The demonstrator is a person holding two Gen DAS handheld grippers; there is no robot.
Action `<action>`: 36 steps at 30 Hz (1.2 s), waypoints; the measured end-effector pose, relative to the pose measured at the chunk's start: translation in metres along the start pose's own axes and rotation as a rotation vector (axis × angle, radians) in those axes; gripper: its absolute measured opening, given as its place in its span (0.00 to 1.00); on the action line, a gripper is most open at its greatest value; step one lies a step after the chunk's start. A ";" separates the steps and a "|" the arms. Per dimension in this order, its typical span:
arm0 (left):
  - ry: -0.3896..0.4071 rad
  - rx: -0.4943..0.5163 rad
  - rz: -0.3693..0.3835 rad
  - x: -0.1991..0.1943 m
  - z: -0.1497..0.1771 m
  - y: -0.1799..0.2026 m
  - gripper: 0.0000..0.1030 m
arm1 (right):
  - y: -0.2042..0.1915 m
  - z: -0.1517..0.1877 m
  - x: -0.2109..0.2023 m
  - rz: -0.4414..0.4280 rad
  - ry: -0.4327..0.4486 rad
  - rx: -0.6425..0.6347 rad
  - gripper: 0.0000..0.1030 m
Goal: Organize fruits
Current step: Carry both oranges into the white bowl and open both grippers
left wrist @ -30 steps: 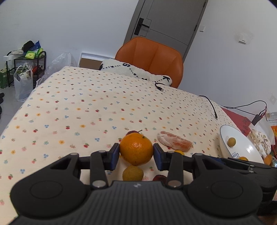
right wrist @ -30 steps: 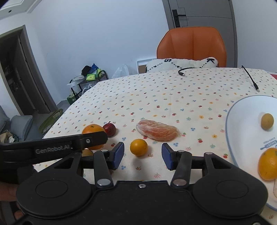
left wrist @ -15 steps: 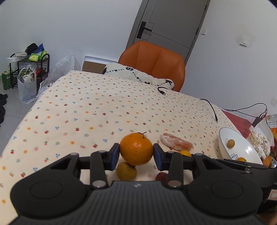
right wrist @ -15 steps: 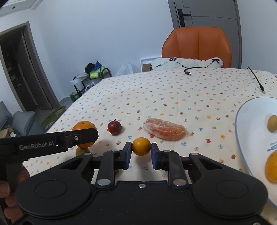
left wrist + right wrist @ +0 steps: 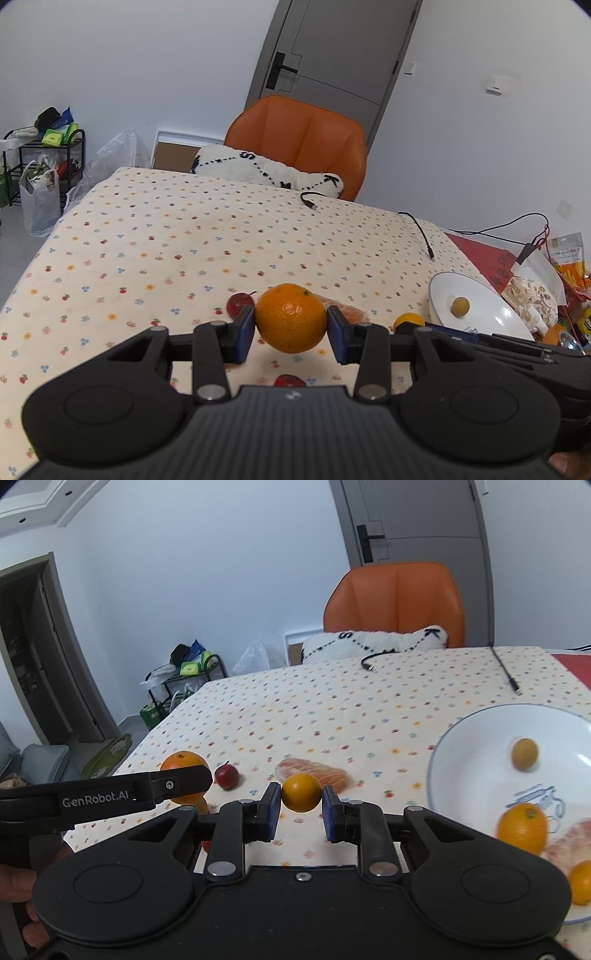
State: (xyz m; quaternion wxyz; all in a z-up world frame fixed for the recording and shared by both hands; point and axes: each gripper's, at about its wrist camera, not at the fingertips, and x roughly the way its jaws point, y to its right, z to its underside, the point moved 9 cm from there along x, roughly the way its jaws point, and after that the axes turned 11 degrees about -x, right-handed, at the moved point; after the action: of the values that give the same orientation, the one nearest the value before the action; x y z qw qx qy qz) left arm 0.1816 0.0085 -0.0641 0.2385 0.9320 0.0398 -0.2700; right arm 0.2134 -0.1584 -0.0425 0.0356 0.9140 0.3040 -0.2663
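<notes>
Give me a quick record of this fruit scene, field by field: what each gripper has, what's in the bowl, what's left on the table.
left gripper: shut on large orange
right gripper: shut on small orange
white bowl: holds small yellow-brown fruit, two oranges, a peeled segment
tablecloth: red fruit, peeled citrus segment

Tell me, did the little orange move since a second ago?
Yes. The little orange sat on the tablecloth before; now the right gripper has it pinched and lifted, up against the pomelo piece.
</notes>
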 end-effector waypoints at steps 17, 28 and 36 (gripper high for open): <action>-0.025 0.059 0.096 0.014 0.012 0.061 0.39 | 0.053 0.002 -0.040 0.108 0.047 0.047 0.22; -0.055 0.097 0.158 0.027 0.026 0.098 0.39 | 0.085 0.012 -0.060 0.181 0.053 0.086 0.22; -0.076 0.125 0.201 0.035 0.035 0.125 0.39 | 0.110 0.024 -0.073 0.237 0.051 0.117 0.22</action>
State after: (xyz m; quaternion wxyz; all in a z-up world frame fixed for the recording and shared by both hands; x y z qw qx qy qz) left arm 0.2199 -0.1204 -0.0552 0.2074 0.9334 -0.0799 -0.2817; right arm 0.2165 -0.2927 -0.0361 0.0055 0.9504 0.1788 -0.2543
